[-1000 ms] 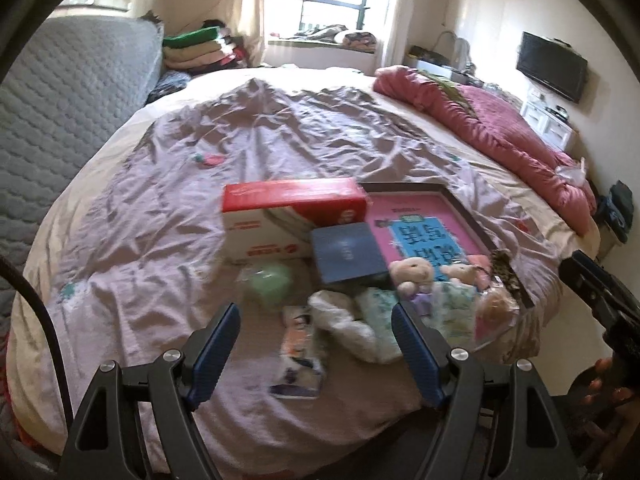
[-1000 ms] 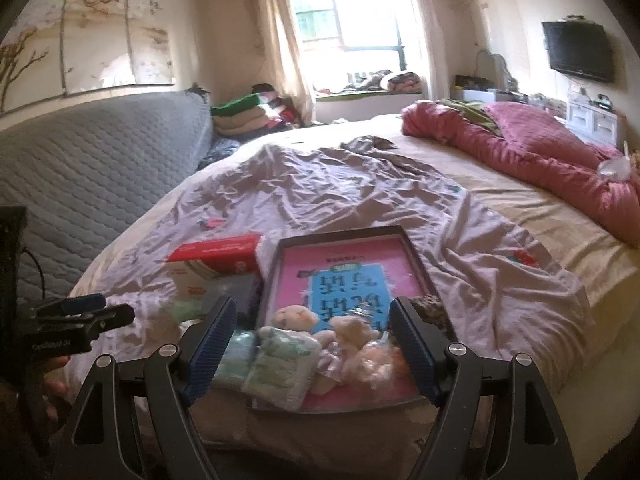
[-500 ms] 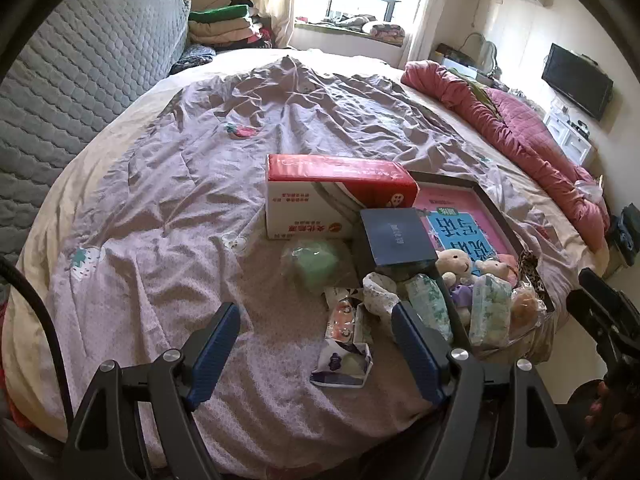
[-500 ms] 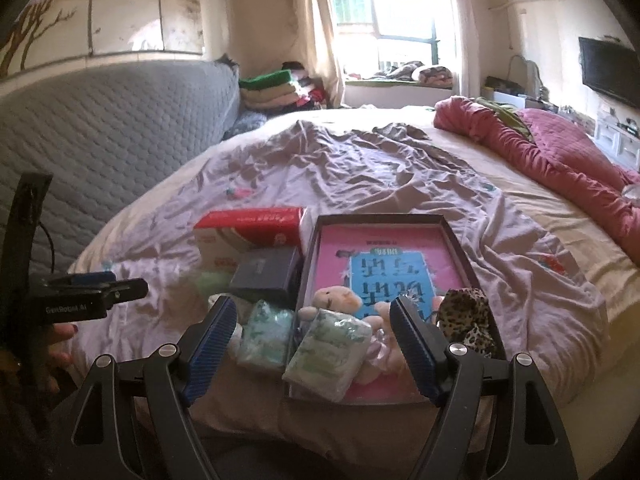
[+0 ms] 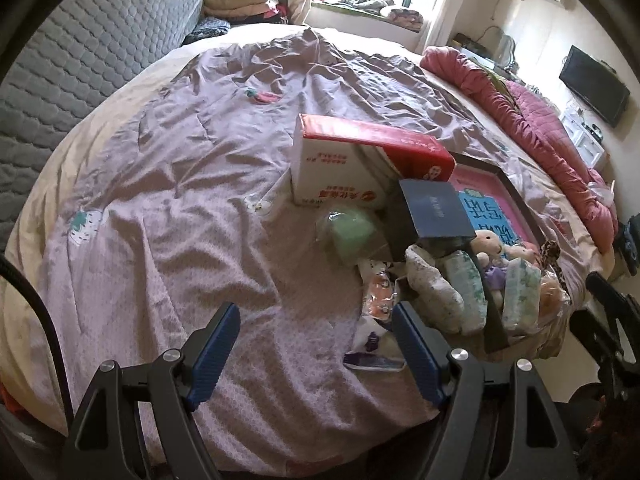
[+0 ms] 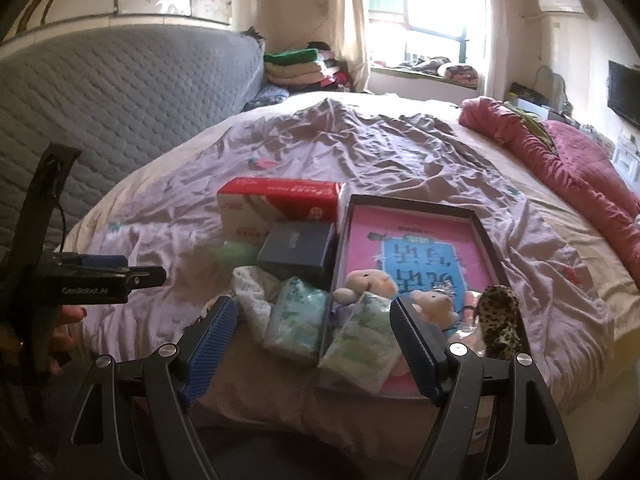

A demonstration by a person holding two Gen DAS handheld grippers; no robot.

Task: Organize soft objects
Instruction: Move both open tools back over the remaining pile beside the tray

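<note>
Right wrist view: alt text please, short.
Open right gripper hovers above soft packets and plush toys piled at the near end of a dark shallow tray on a mauve bedsheet. A red-and-white carton stands behind.

A: Daylight floods in from the far window (image 6: 424,20), blown out to white glare in the right wrist view.

B: The near bedspread (image 5: 168,216) lies dimmer, its creases softly shadowed. Fisheye curvature bends the edges, black vignette fills the corners, and detail throughout is slightly soft and hazy.
</note>
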